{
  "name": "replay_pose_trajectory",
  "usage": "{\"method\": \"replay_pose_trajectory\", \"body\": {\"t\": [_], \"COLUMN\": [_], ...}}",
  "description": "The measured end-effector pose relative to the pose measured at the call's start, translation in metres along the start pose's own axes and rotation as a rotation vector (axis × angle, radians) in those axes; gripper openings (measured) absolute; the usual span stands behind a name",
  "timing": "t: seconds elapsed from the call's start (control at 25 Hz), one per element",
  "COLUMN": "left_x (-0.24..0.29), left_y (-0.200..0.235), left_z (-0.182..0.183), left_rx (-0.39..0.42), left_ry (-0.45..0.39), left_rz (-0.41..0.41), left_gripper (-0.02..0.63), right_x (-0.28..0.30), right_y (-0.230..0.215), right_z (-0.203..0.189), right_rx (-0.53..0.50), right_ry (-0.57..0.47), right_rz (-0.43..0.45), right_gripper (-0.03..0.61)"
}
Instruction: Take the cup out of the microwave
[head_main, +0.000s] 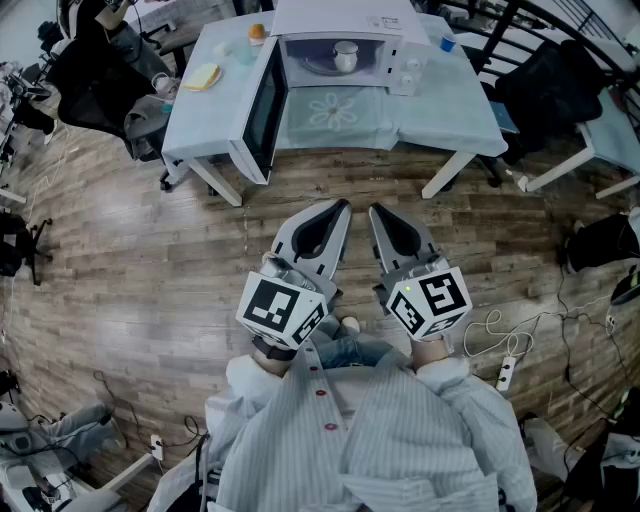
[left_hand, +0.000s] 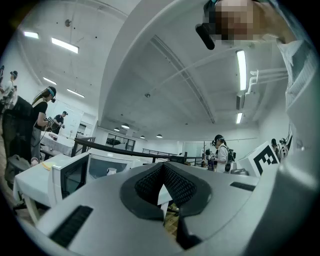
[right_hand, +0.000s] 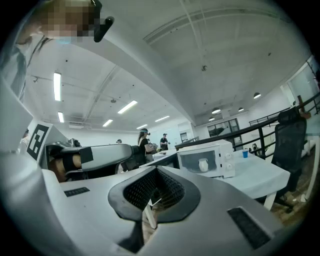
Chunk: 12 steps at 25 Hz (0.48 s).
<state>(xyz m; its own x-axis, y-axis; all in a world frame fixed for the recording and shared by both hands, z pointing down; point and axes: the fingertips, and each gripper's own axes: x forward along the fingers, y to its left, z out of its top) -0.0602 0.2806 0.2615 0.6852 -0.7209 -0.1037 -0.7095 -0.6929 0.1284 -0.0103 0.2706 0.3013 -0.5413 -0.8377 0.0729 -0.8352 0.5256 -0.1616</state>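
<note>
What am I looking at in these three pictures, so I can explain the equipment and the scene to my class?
No robot here: a person holds two hand-held grippers, the left gripper and the right gripper. The top-down picture comes from a camera on the person's head; the other two come from cameras riding on each gripper, looking along its jaws. Both pairs of jaws are shut and hold nothing. Ahead stands a table with a microwave, its door open and a white cup inside.
</note>
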Motion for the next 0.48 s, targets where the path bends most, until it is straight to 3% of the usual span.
{"method": "replay_pose_trajectory", "body": {"t": [0.48], "left_x": [0.001], "left_y": [0.020], "left_z": [-0.007], "left_rx": [-0.009], "left_ry": [0.009], "left_rz": [-0.021], "left_gripper": [0.009], "right_x": [0.019], "right_y": [0.004], "right_z": [0.000], "right_rx": [-0.001], "right_ry": [-0.016], "right_rz": [-0.019], "right_gripper": [0.034]}}
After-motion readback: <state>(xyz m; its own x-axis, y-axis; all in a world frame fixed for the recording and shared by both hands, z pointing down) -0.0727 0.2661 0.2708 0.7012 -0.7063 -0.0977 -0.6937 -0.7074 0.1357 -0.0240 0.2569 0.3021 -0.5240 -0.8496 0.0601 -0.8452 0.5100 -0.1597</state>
